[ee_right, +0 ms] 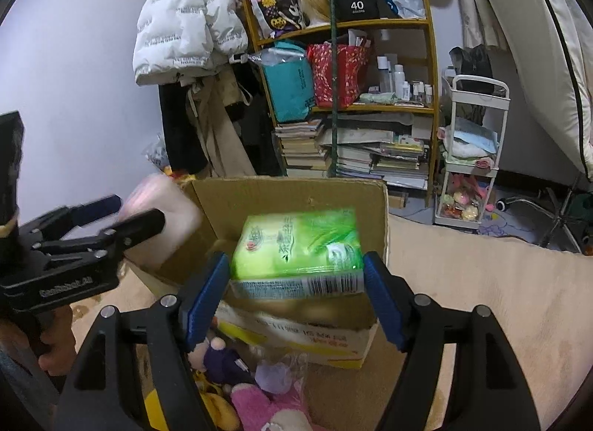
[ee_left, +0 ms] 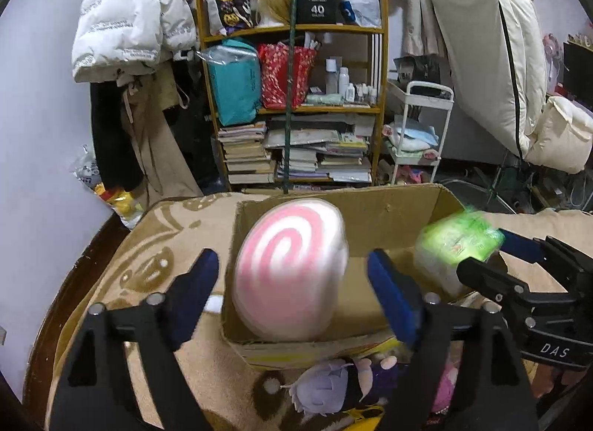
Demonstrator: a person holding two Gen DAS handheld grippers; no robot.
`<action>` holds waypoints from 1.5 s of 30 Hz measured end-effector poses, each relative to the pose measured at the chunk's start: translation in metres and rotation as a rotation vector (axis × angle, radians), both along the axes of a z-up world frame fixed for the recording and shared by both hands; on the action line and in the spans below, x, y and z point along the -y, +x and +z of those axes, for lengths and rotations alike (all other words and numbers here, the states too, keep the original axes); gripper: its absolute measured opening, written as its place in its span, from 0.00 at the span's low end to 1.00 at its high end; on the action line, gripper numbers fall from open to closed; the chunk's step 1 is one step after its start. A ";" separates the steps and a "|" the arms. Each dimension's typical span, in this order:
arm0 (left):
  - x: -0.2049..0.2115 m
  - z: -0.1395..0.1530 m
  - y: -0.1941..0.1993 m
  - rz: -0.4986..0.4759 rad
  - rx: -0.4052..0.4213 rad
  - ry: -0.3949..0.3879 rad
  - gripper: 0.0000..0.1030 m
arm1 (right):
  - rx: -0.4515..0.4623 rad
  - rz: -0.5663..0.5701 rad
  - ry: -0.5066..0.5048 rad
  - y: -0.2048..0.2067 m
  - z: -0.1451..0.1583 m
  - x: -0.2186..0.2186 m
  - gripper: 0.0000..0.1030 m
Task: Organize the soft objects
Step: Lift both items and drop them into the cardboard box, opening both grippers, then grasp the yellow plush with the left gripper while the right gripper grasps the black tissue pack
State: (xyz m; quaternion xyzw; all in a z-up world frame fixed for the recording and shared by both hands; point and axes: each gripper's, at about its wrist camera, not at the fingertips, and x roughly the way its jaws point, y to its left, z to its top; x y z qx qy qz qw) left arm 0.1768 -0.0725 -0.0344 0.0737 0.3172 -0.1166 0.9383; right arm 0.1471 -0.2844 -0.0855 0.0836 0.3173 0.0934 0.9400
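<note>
A pink-and-white swirl cushion [ee_left: 291, 269] stands on edge inside an open cardboard box [ee_left: 393, 216], blurred by motion. My left gripper [ee_left: 296, 290] is open, its blue pads apart from the cushion's sides. My right gripper [ee_right: 294, 277] has its pads against a green tissue pack [ee_right: 298, 249] over the box [ee_right: 296, 193]; the pack is blurred. The tissue pack [ee_left: 457, 242] and right gripper [ee_left: 496, 249] also show at the right of the left wrist view. The cushion [ee_right: 163, 223] and left gripper [ee_right: 126, 214] show at the left of the right wrist view.
The box sits on a beige patterned blanket [ee_left: 163, 245]. Plush toys lie in front of it: a purple-haired doll [ee_left: 330, 390] and a pink plush [ee_right: 259, 405]. Behind stand a cluttered bookshelf [ee_left: 292, 97], hanging coats [ee_left: 129, 23] and a white cart [ee_right: 470, 156].
</note>
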 end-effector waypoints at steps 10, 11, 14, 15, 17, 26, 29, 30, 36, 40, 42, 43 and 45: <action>-0.009 0.012 -0.018 0.028 0.005 0.017 0.88 | 0.007 -0.033 0.033 -0.026 0.014 0.004 0.99; -0.011 0.013 -0.020 0.031 0.002 0.013 0.88 | 0.010 -0.039 0.037 -0.029 0.016 0.005 1.00; -0.018 0.017 -0.027 0.041 -0.014 0.001 0.89 | 0.013 -0.051 0.049 -0.041 0.022 0.006 1.00; -0.020 0.018 -0.032 0.044 -0.019 0.003 0.89 | 0.015 -0.055 0.051 -0.044 0.024 0.007 1.00; -0.022 0.018 -0.040 0.045 -0.023 0.011 0.89 | 0.015 -0.064 0.056 -0.052 0.027 0.009 1.00; -0.027 0.024 -0.073 0.051 -0.060 0.046 0.90 | -0.021 -0.089 0.067 -0.085 0.035 0.011 1.00; -0.029 0.022 -0.083 0.053 -0.083 0.053 0.90 | -0.037 -0.090 0.074 -0.095 0.035 0.012 1.00; -0.030 0.021 -0.087 0.053 -0.093 0.054 0.90 | -0.044 -0.089 0.076 -0.099 0.035 0.012 1.00; -0.034 0.016 -0.105 0.063 -0.147 0.064 0.90 | -0.112 -0.084 0.080 -0.121 0.027 0.008 1.00; -0.037 0.012 -0.116 0.060 -0.189 0.051 0.90 | -0.160 -0.080 0.070 -0.132 0.020 0.005 1.00; -0.039 0.011 -0.123 0.063 -0.200 0.047 0.90 | -0.178 -0.075 0.063 -0.136 0.019 0.004 1.00; -0.040 0.011 -0.126 0.061 -0.204 0.044 0.90 | -0.184 -0.076 0.061 -0.138 0.019 0.003 1.00; -0.039 0.011 -0.130 0.061 -0.211 0.044 0.90 | -0.202 -0.075 0.065 -0.141 0.016 0.003 1.00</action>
